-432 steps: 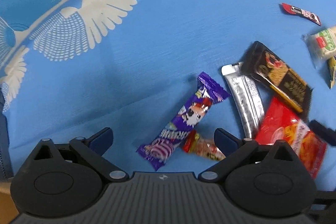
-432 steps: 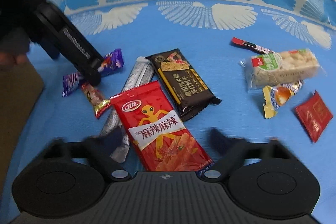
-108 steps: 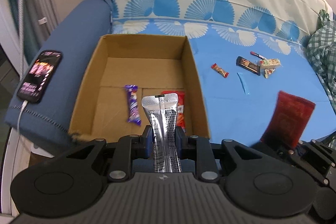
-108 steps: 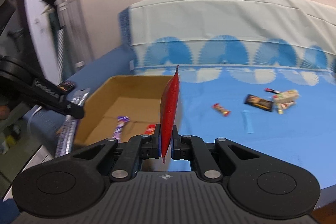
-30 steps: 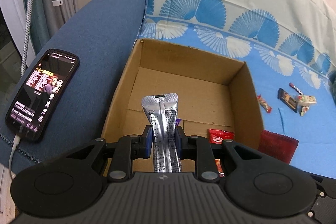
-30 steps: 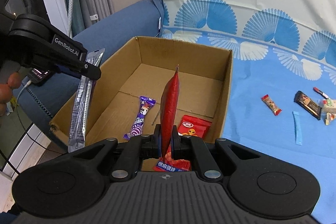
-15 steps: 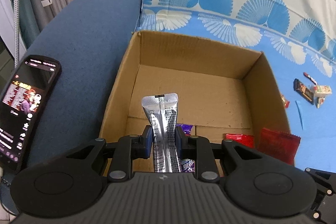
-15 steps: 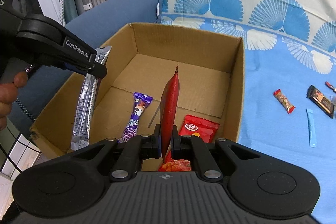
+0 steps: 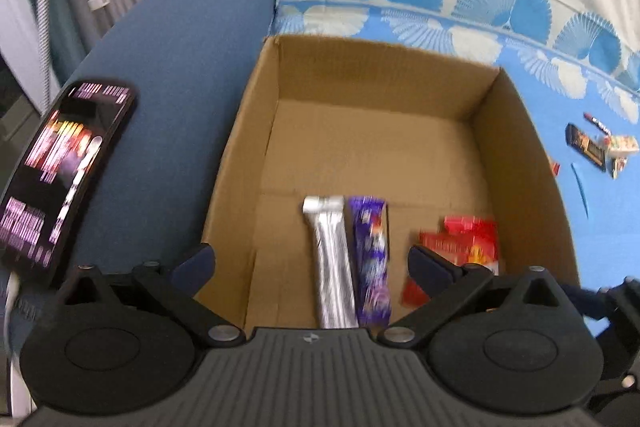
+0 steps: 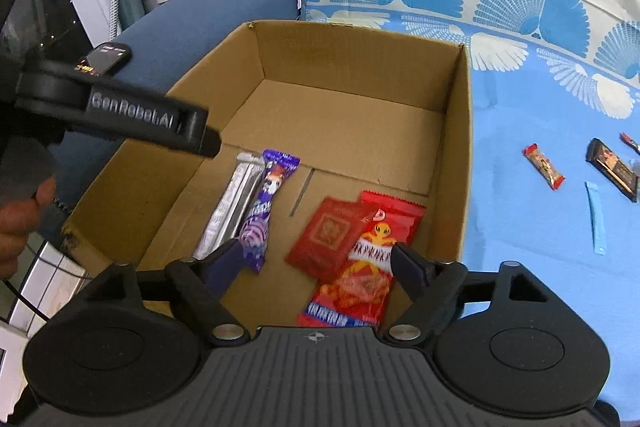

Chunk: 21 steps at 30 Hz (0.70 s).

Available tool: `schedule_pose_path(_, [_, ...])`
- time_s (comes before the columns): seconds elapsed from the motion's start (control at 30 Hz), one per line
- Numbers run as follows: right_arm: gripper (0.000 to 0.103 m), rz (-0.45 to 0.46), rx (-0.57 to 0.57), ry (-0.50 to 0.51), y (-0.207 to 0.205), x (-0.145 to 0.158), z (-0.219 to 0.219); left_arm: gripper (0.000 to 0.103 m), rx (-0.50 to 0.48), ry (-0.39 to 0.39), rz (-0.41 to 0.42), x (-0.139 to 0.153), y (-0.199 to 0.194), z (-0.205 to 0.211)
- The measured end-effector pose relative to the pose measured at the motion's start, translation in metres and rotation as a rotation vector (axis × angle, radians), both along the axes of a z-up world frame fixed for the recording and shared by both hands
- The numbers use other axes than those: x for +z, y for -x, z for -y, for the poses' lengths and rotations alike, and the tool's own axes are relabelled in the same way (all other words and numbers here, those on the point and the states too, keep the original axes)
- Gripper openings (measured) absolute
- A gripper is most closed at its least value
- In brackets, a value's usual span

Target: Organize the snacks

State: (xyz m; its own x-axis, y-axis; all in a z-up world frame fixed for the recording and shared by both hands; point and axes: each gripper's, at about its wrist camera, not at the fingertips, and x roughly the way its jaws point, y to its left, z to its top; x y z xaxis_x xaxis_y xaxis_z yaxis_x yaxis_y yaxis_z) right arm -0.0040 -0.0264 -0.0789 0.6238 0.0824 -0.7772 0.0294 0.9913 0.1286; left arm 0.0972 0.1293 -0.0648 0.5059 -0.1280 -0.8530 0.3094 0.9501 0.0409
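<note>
An open cardboard box [image 9: 516, 155] [image 10: 460, 131] stands on the blue sofa. On its floor lie a silver pouch [image 9: 334, 267] [image 10: 230, 203], a purple candy bar [image 9: 370, 259] [image 10: 268, 203], a dark red packet [image 10: 332, 231] and a bright red snack bag [image 9: 464, 239] [image 10: 372, 259]. My left gripper [image 9: 310, 263] is open and empty above the box's near edge. My right gripper [image 10: 318, 259] is open and empty over the box. Loose snacks lie on the blue cloth: a small red bar [image 10: 544, 165], a black bar [image 10: 612, 163] [image 9: 586, 145] and a blue stick [image 10: 596, 223].
A lit phone [image 9: 60, 171] [image 10: 106, 57] lies on the blue sofa arm left of the box. The left gripper's arm [image 10: 120, 119] crosses the box's left wall in the right wrist view. A patterned blue and white cloth [image 10: 540, 39] covers the seat and back.
Both grippers have opened. The silver pouch dropped from the left gripper and the dark red packet from the right; both now lie on the box floor.
</note>
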Motion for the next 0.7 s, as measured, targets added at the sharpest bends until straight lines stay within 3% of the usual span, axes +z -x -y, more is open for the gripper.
schedule_pose_path(0.33, [0.096,0.067,-0.034,0.007,0.059,0.039,-0.012,0.103,0.068,-0.043,-0.030,0.019,0.076,-0.029])
schedule_pose_path(0.7, [0.099,0.211,-0.043,0.045,0.130,0.079,-0.020,0.103,0.027,-0.018,0.077,0.066,0.152,-0.029])
